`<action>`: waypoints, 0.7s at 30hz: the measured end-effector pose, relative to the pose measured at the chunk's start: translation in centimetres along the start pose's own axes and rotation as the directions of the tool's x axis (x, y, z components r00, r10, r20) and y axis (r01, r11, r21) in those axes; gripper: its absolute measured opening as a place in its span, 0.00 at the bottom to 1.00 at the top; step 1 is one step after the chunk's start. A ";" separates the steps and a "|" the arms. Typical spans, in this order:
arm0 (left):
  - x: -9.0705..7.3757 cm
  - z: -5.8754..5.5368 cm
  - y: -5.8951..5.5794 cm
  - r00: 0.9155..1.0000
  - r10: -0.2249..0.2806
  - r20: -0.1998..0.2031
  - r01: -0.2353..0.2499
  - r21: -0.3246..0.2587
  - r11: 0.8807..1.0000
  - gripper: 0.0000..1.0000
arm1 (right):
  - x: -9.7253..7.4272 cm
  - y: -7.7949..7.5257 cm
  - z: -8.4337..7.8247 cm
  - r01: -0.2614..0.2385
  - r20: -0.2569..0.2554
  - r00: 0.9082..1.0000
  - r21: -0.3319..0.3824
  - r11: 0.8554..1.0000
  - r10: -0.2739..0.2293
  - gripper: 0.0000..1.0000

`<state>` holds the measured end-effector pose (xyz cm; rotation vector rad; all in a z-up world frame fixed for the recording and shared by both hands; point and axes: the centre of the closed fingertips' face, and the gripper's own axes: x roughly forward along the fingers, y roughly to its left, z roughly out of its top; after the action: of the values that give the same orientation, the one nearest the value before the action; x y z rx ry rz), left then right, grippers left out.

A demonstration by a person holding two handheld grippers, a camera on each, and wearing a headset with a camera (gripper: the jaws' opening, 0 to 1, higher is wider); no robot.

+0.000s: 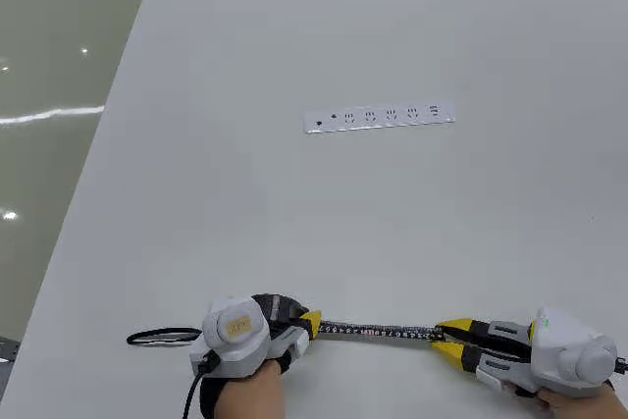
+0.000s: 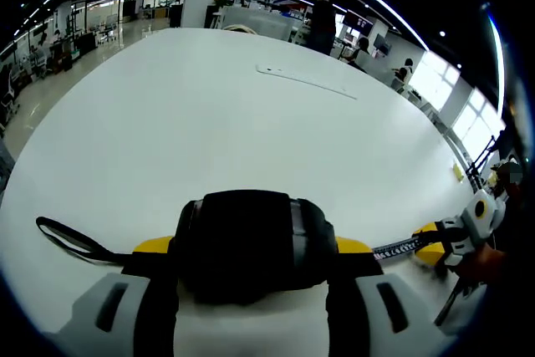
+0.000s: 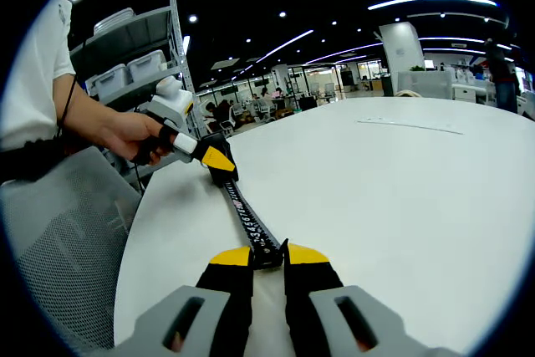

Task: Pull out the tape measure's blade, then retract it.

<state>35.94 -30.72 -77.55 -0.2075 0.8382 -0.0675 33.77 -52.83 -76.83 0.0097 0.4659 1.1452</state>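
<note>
Left tool (image 1: 302,323), right tool (image 1: 444,337) (both clamped).

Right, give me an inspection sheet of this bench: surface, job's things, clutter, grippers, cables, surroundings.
Surface: white table, mostly bare.
Job's things: black case of the tape measure, clamped between the left jaws; blade pulled out, spanning from the case to the right gripper; strap lying in a loop on the table beside the case.
Clutter: power strip flat at mid-table.
Grippers: left gripper shut on the case; right gripper shut on the blade's end.
Cables: black cable hanging from the left gripper.
Surroundings: glossy floor; shelves with bins; people beyond the table's far side.
</note>
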 end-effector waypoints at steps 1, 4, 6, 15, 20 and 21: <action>0.0 0.0 0.0 1.000 0.000 0.000 0.000 0.000 1.000 0.70 | 0.0 0.1 0.0 -0.001 0.000 1.000 -0.001 1.000 0.001 0.12; 0.0 0.0 0.0 1.000 0.000 0.001 0.000 0.000 1.000 0.70 | 0.2 0.1 0.1 -0.003 0.001 1.000 -0.001 1.000 0.003 0.12; 0.0 0.0 0.0 1.000 0.000 0.001 0.000 0.000 1.000 0.70 | 0.4 0.2 0.2 -0.005 0.002 1.000 -0.003 1.000 0.005 0.12; 0.0 0.0 0.0 1.000 0.000 0.000 0.000 0.000 1.000 0.70 | 1.1 0.5 0.5 -0.013 0.006 1.000 -0.005 1.000 0.013 0.12; 0.0 0.0 0.0 1.000 0.000 0.000 0.000 0.000 1.000 0.70 | 1.6 0.7 0.6 -0.016 0.007 1.000 -0.006 1.000 0.016 0.12; 0.1 0.0 0.1 1.000 0.000 0.000 0.000 -0.001 1.000 0.70 | 1.6 0.7 0.6 -0.017 0.007 1.000 -0.007 1.000 0.017 0.12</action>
<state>35.95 -30.69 -77.63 -0.2081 0.8378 -0.0673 33.94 -51.00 -76.69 0.0118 0.4564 1.1628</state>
